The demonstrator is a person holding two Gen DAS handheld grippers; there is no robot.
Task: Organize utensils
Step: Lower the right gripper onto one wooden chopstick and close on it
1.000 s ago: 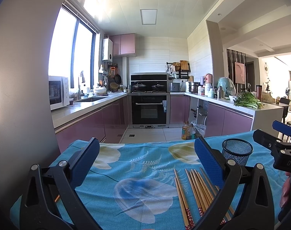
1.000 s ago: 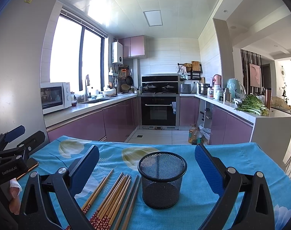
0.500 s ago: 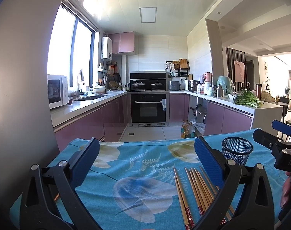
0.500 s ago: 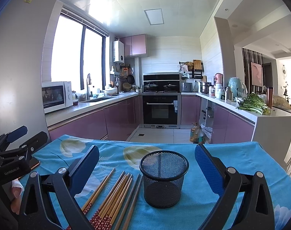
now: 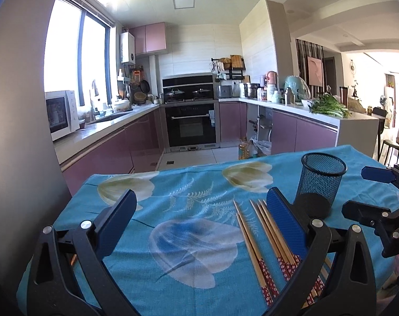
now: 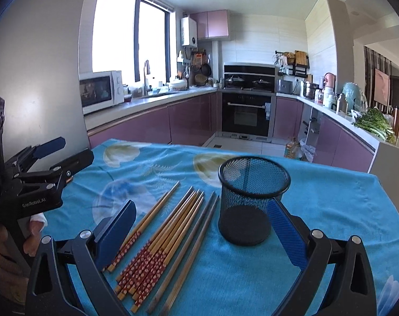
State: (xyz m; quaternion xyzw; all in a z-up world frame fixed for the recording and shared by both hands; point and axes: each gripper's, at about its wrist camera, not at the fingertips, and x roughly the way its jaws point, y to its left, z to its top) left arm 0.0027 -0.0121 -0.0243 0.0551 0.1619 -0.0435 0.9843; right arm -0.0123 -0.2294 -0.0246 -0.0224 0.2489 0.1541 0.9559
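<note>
I have dipped lower toward the chopsticks [image 6: 157, 239] and mesh cup [image 6: 249, 200]; my right gripper [image 6: 199, 234] and left gripper [image 5: 199, 223] gape wide, empty.

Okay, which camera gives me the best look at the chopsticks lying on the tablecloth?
The right wrist view: the chopsticks lie nearly unobstructed beside the mesh cup. In the left wrist view, the left gripper's finger covers part of the bundle.

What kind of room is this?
It looks like a home kitchen. There is a built-in oven with pots on the stove above it, a microwave on the counter, and chopsticks on the table.
</note>
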